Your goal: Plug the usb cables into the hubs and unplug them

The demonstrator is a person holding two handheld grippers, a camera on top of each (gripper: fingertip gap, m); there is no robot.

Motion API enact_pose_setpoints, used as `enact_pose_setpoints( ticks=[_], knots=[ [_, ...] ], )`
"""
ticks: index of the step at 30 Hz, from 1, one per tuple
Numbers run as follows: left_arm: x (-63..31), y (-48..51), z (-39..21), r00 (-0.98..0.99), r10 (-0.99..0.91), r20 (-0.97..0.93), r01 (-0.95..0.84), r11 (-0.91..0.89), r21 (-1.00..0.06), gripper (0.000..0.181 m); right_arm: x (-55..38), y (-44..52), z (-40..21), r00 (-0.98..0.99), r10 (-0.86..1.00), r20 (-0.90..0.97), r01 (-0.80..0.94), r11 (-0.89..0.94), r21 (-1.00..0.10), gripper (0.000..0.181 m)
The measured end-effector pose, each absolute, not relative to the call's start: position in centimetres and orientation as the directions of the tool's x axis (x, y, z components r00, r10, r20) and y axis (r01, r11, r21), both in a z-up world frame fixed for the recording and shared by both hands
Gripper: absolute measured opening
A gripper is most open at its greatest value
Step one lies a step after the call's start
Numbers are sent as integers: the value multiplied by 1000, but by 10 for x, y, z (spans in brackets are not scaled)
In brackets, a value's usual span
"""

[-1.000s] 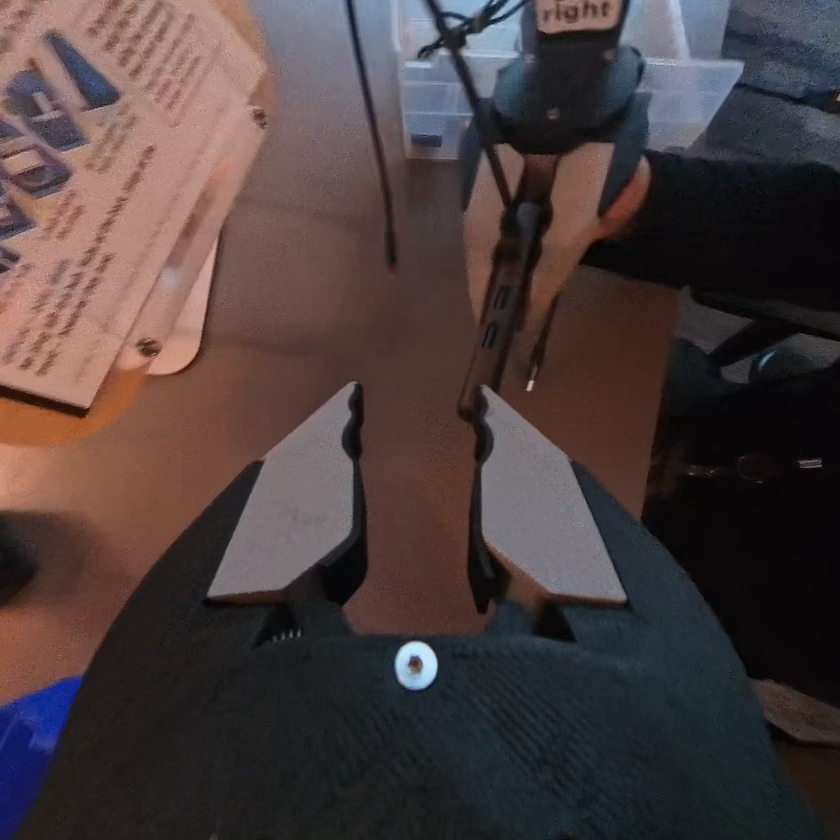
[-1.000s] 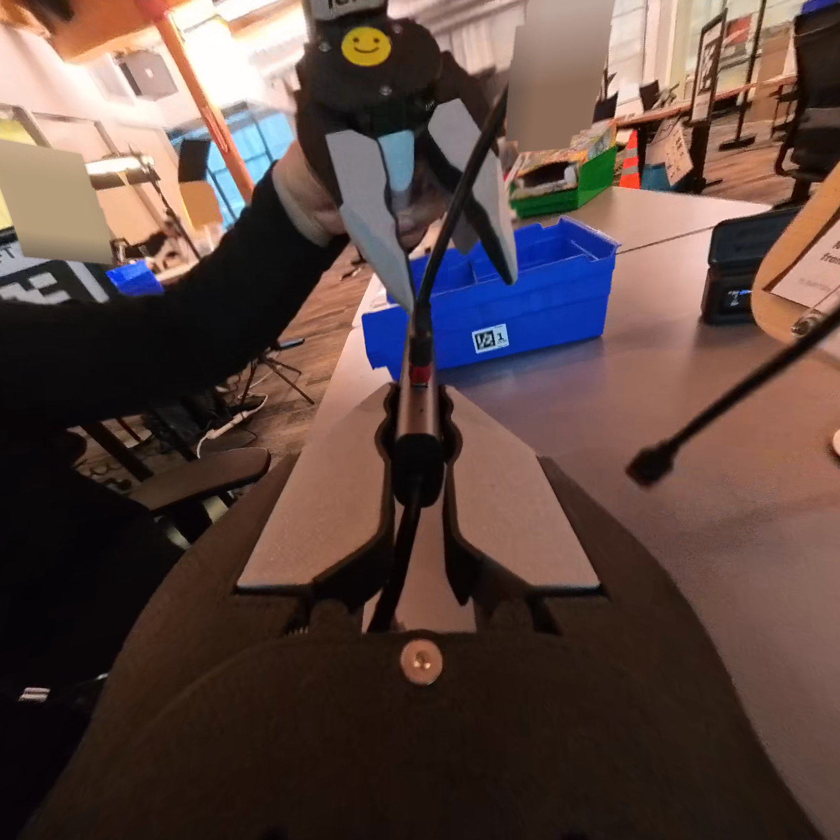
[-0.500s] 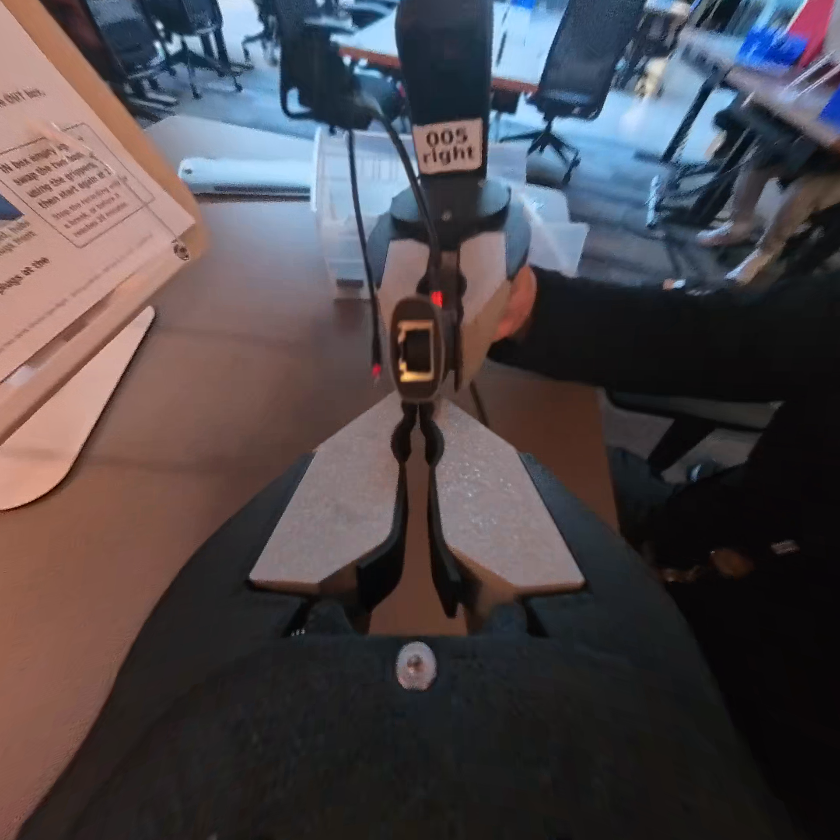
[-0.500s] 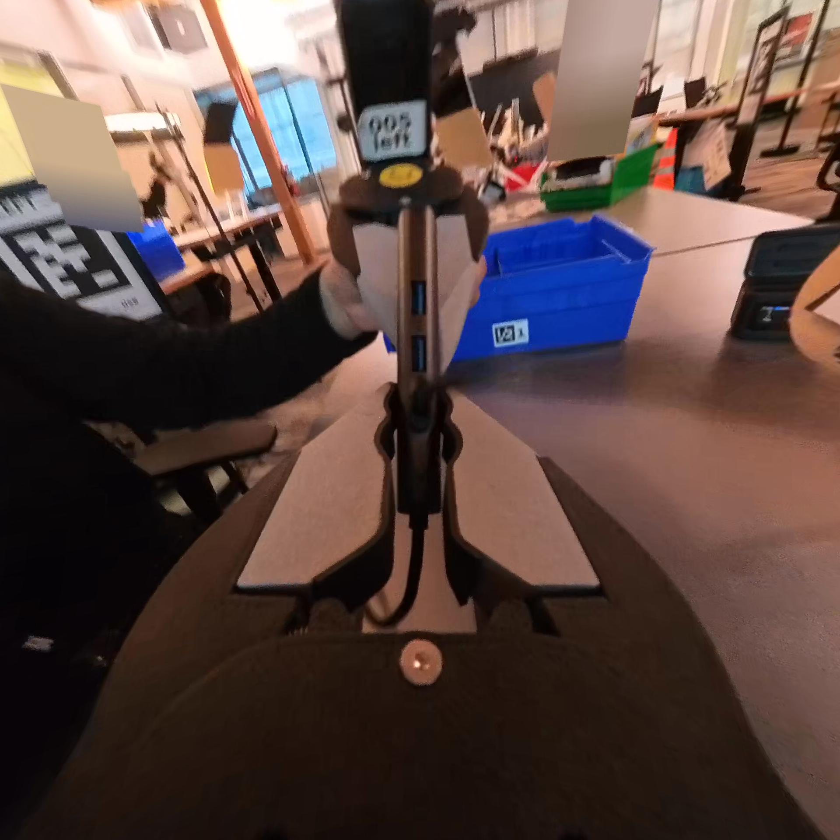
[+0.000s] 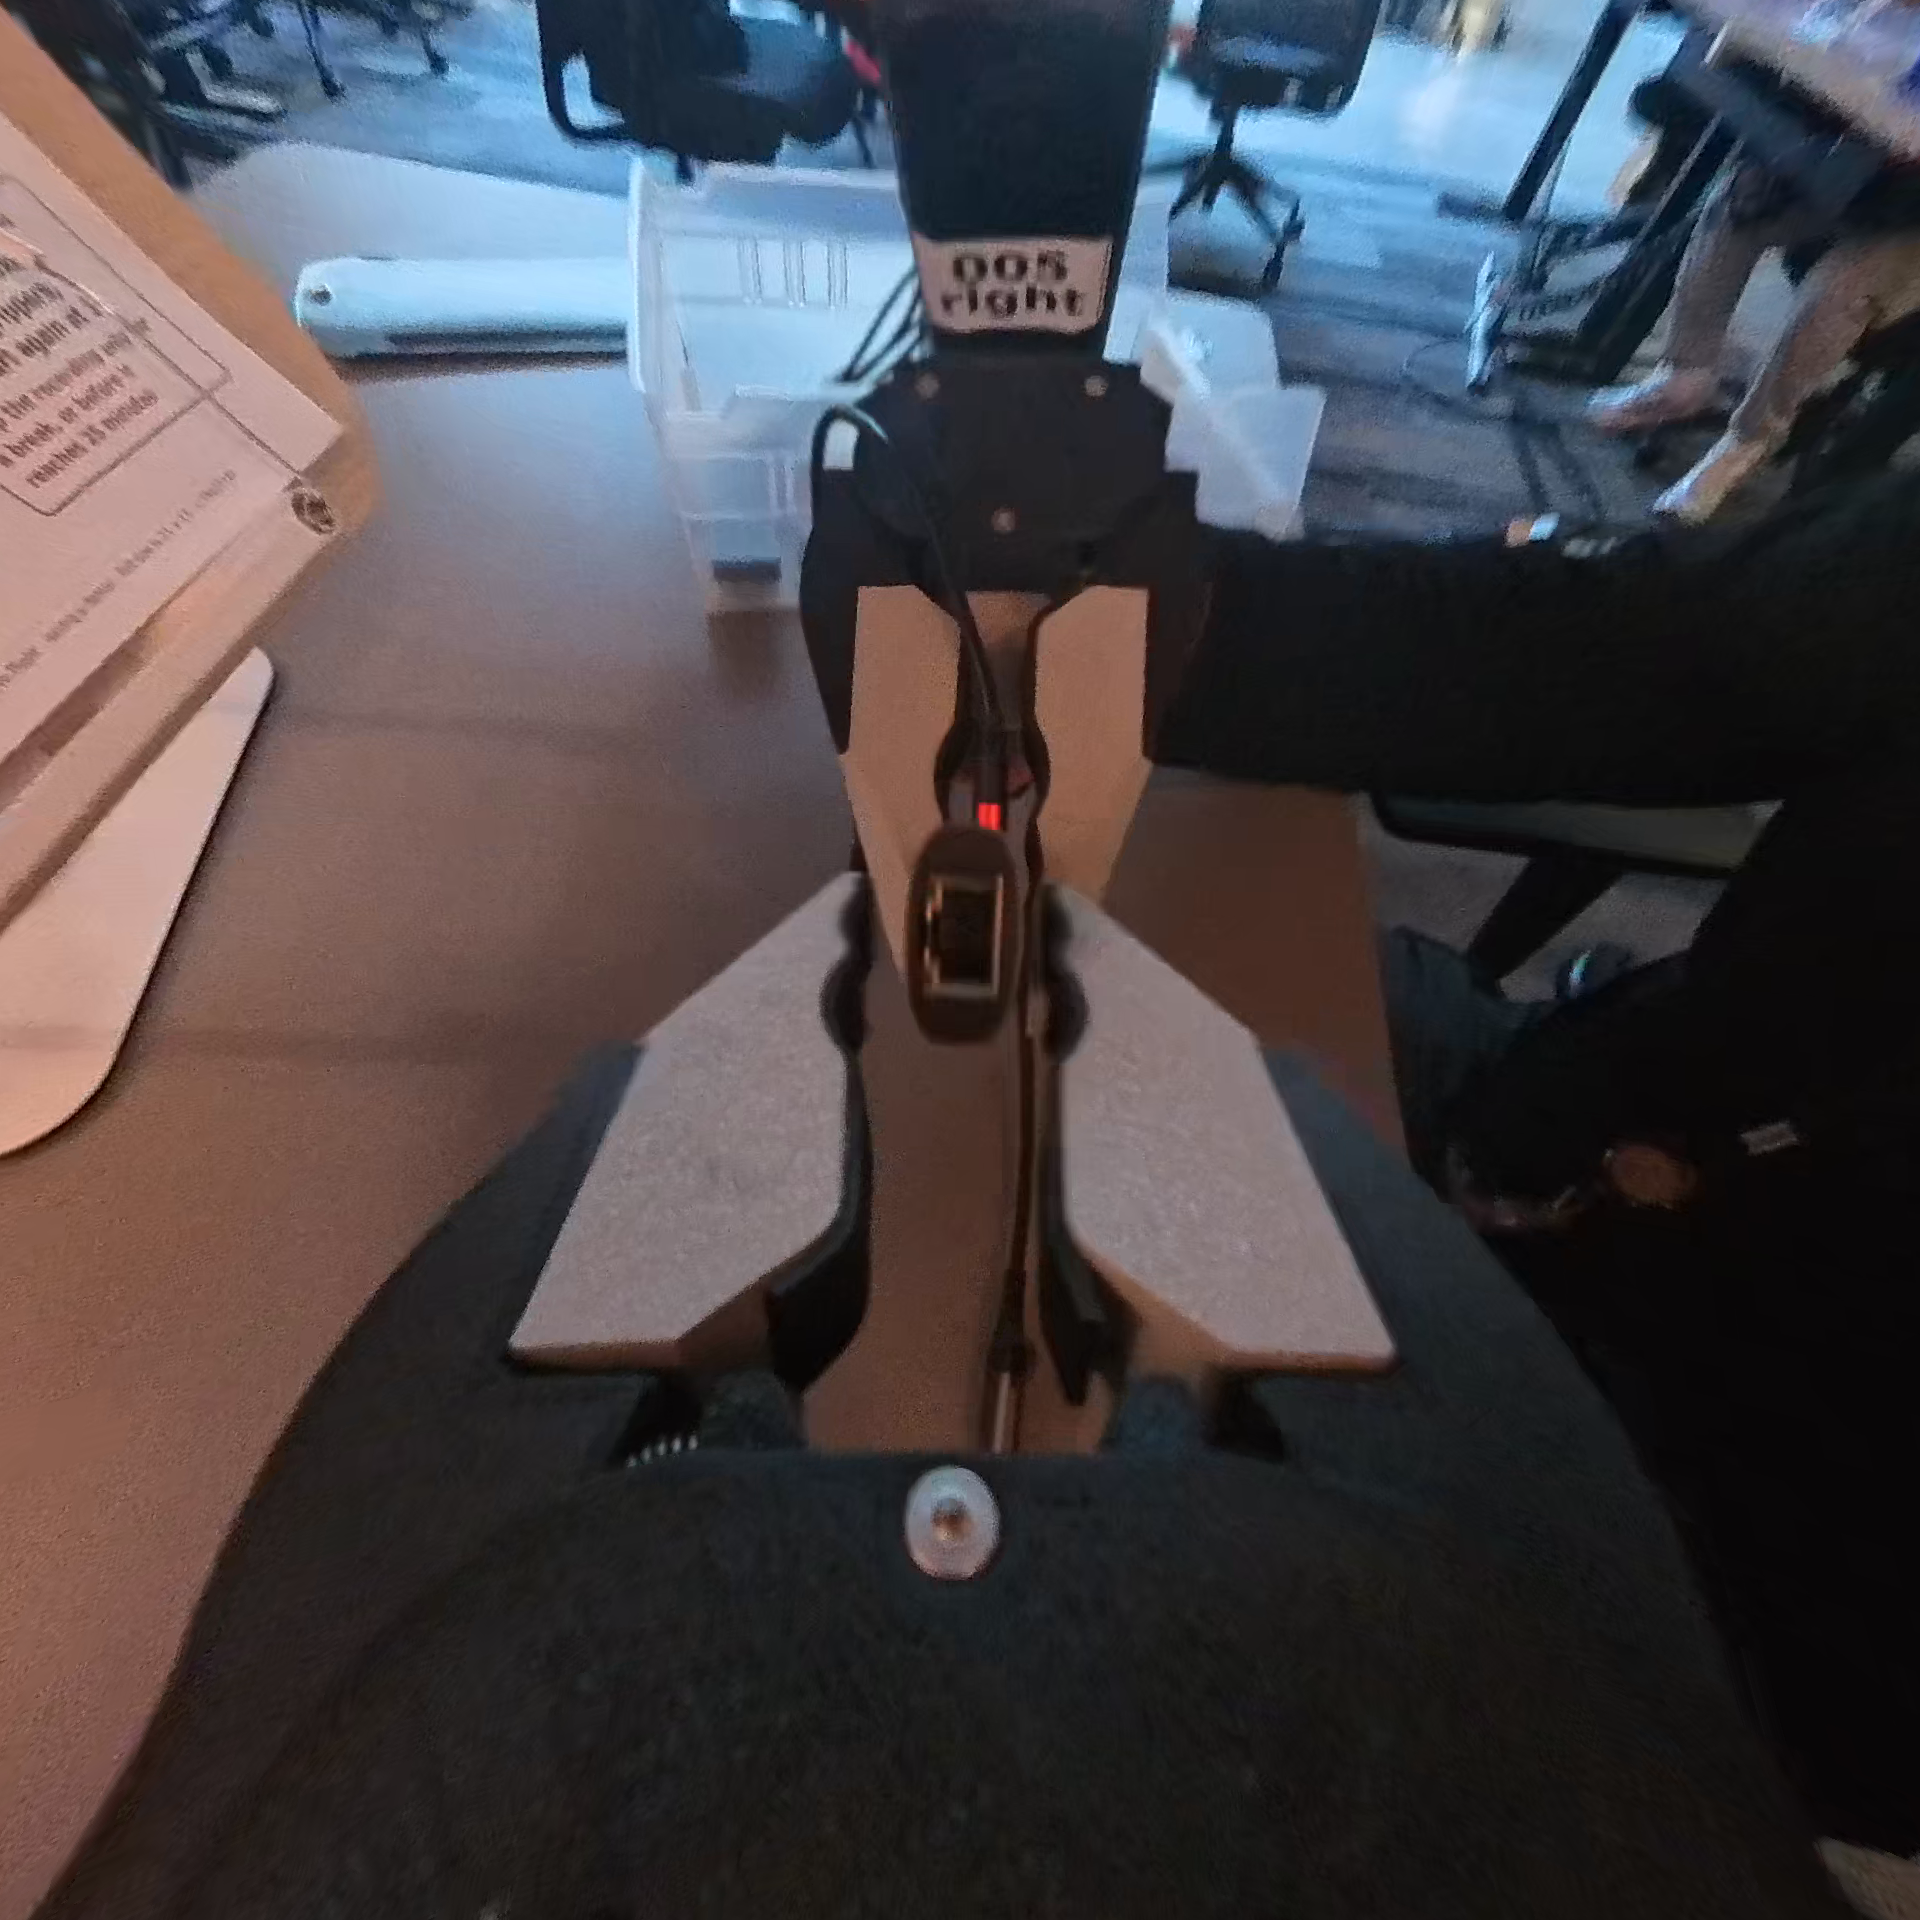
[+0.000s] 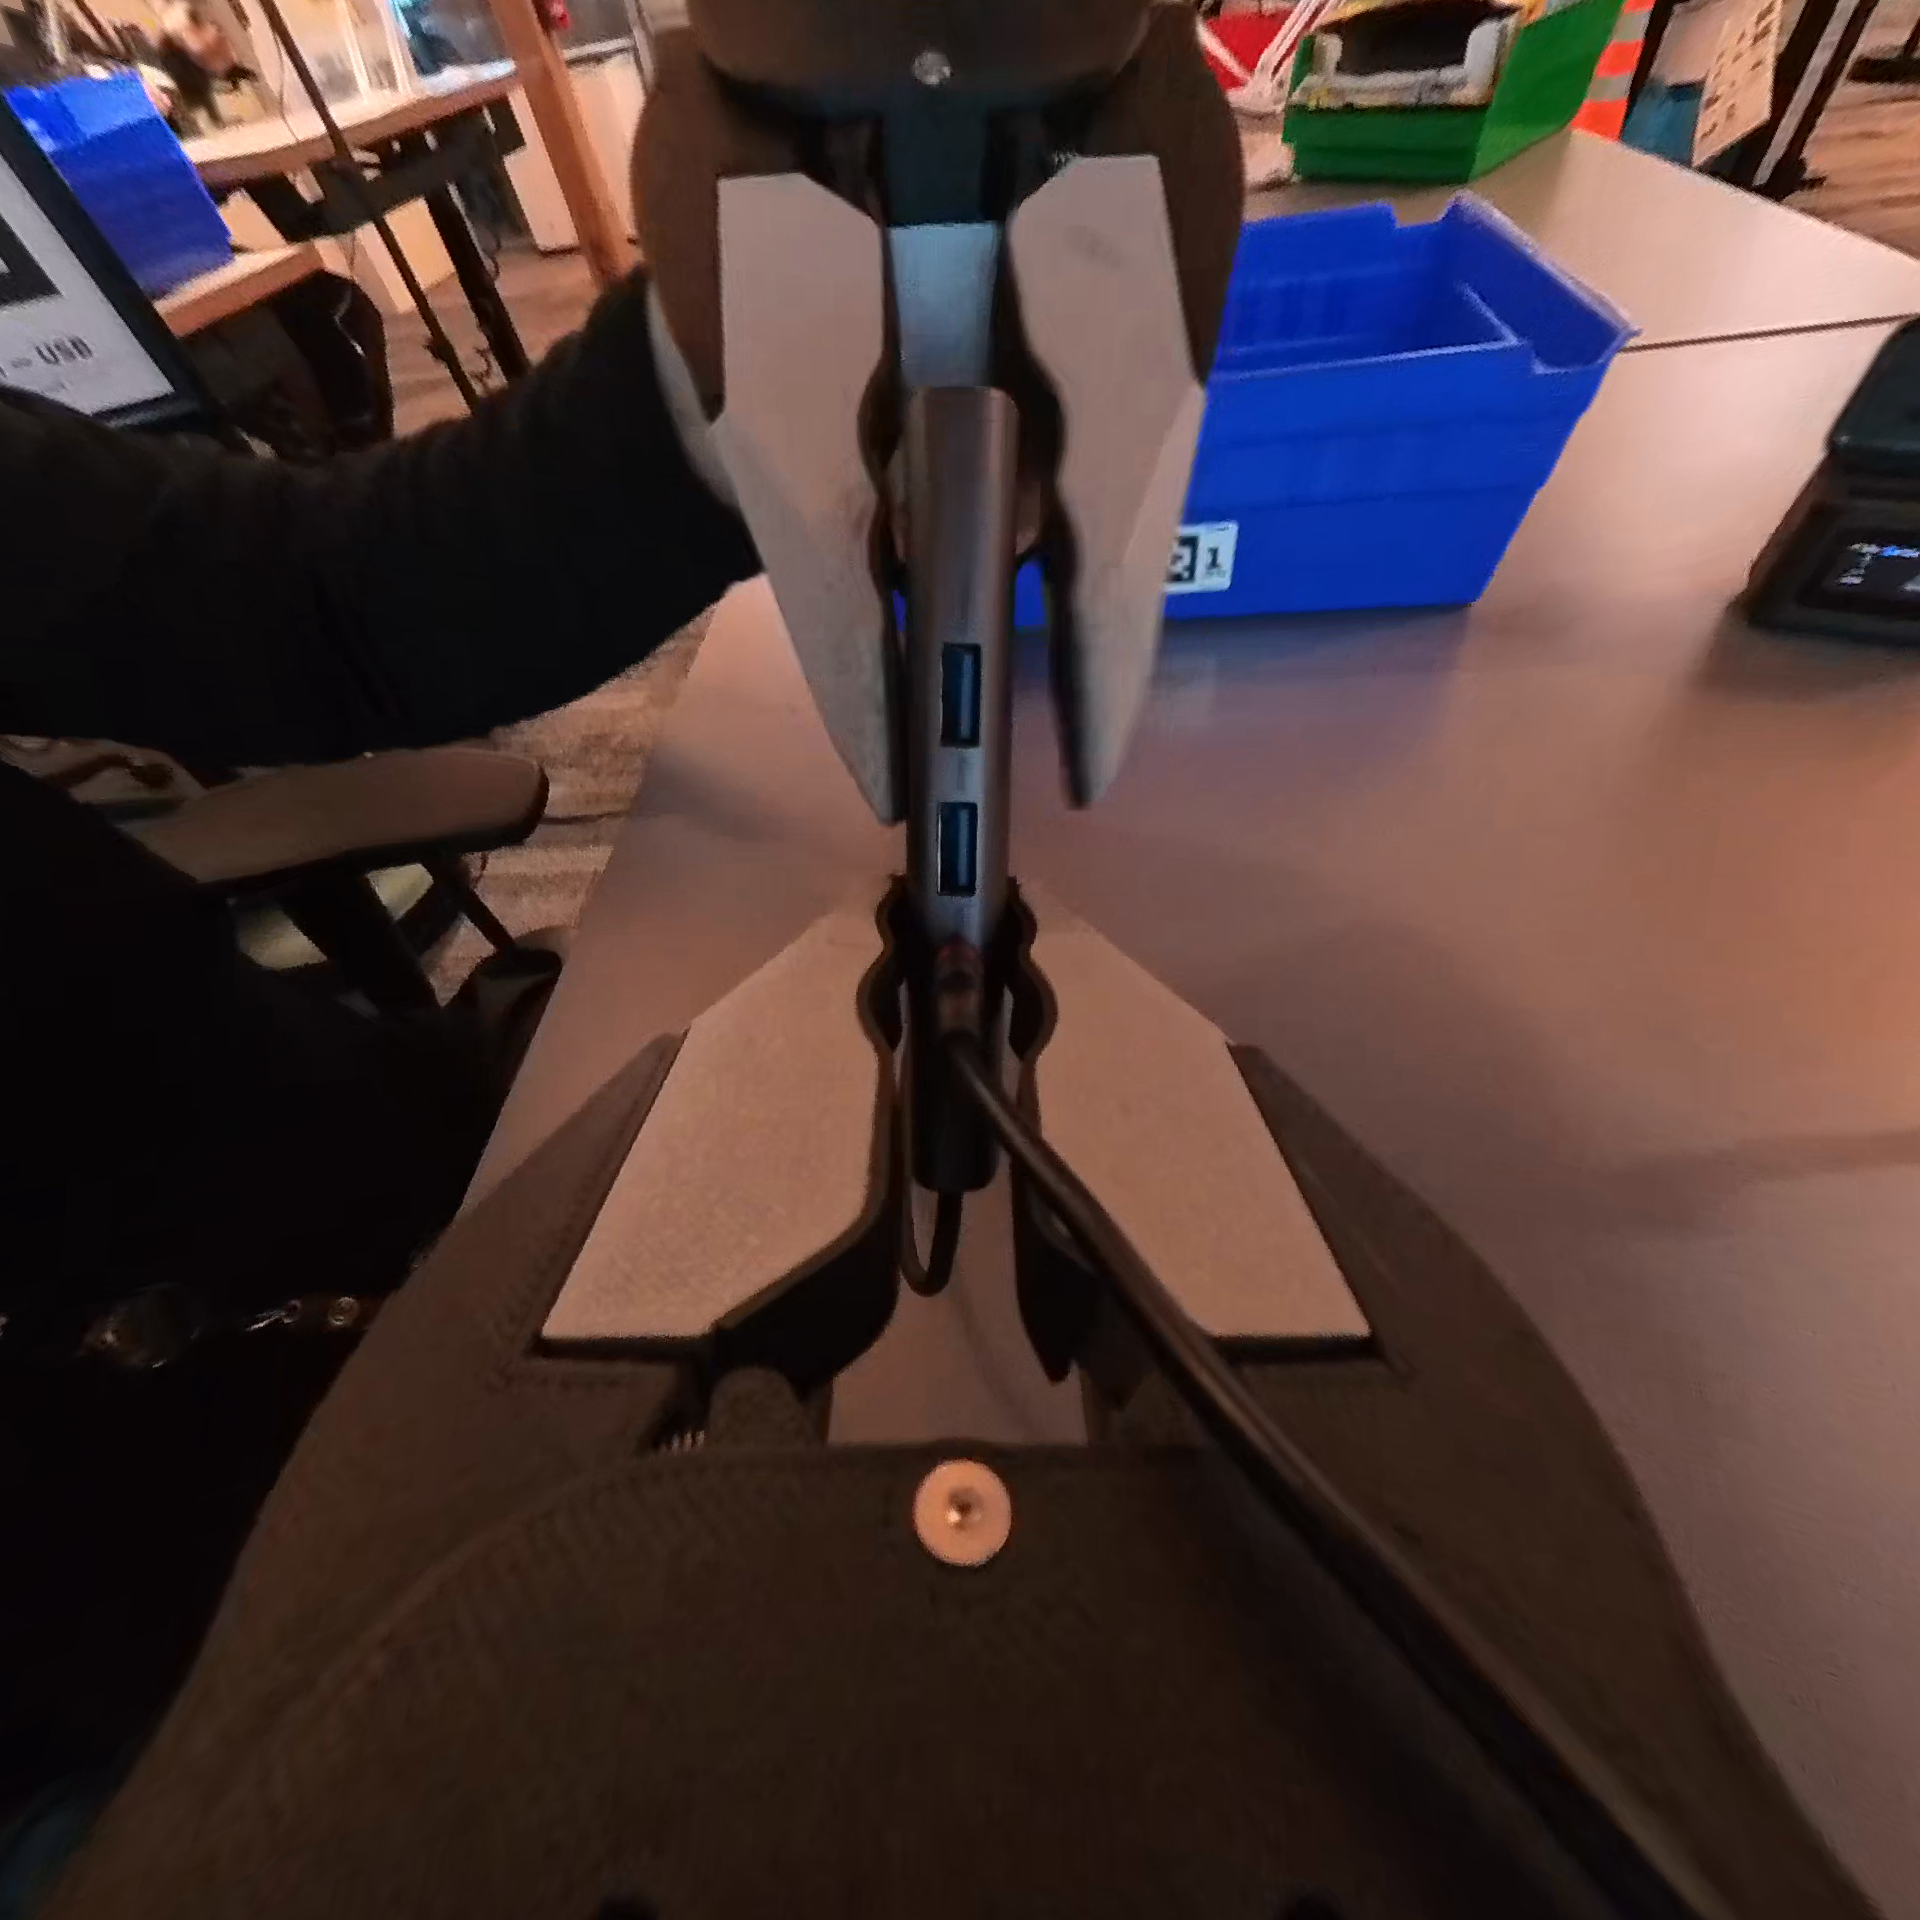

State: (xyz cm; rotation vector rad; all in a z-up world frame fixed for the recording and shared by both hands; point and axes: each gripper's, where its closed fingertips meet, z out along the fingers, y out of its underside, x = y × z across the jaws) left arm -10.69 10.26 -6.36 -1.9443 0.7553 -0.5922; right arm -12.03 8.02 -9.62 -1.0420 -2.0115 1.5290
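A slim grey USB hub (image 6: 961, 582) with two blue ports is held in the air between my two grippers. My right gripper (image 6: 956, 925) is shut on the hub's near end, where a black cable (image 6: 1143, 1236) with a red band leaves it. My left gripper (image 5: 951, 920) faces it and is open, one finger on each side of the hub's far end (image 5: 961, 935), with small gaps on both sides. In the right wrist view the left gripper (image 6: 982, 805) straddles the hub. A thin lead (image 5: 1023, 1195) hangs between the left fingers.
A blue bin (image 6: 1403, 416) and a black device (image 6: 1849, 540) stand on the grey table (image 6: 1455, 935). A clear plastic bin (image 5: 727, 436) and a printed sign on a wooden stand (image 5: 125, 436) are behind and left. The table edge and a chair (image 6: 343, 810) lie on the left. Less than 4 cm separates the two grippers' tips.
My left gripper has opened wider and moved forward, so the hub's far end now sits between its fingertips. The right gripper keeps its hold on the hub.
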Motion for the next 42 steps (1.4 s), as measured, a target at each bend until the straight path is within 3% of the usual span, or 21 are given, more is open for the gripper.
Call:
enact_pose_setpoints(
  ticks=[1,4,7,14,23,28,31,33,38,42],
  knots=[
    [-105,101,-68,687,-723,72,-304,-376,-875,17,-122,81,-100,-632,768,-108,326,137,-936,13],
    [-106,102,-64,699,-713,51,-311,-368,-876,15,-124,84,-93,-614,784,-87,282,116,-952,14],
    [-112,103,-52,703,-706,81,-221,-326,-919,16,-125,93,-75,-587,808,-60,207,77,-975,14],
    [-113,101,-66,662,-728,177,-120,-336,-934,16,-117,101,-74,-580,815,-21,225,136,-965,13],
    [-115,92,-69,698,-712,73,-138,-234,-962,15,-111,99,-68,-605,795,-44,216,111,-970,14],
    [-117,94,-69,679,-723,126,-48,-214,-976,15,-106,106,-64,-609,789,-84,214,61,-975,14],
    [-113,93,-76,613,-749,252,31,-297,-954,15,-103,107,-66,-620,781,-80,221,76,-972,12],
    [-112,94,-83,601,-750,277,-6,-350,-937,15,-103,107,-70,-621,778,-95,246,79,-966,13],
    [-103,102,-95,648,-750,134,-191,-330,-925,15,-105,104,-79,-630,770,-100,272,98,-957,13],
    [-93,108,-118,652,-744,147,-230,-379,-896,15,-105,106,-80,-629,768,-119,276,78,-958,12]
  ],
)
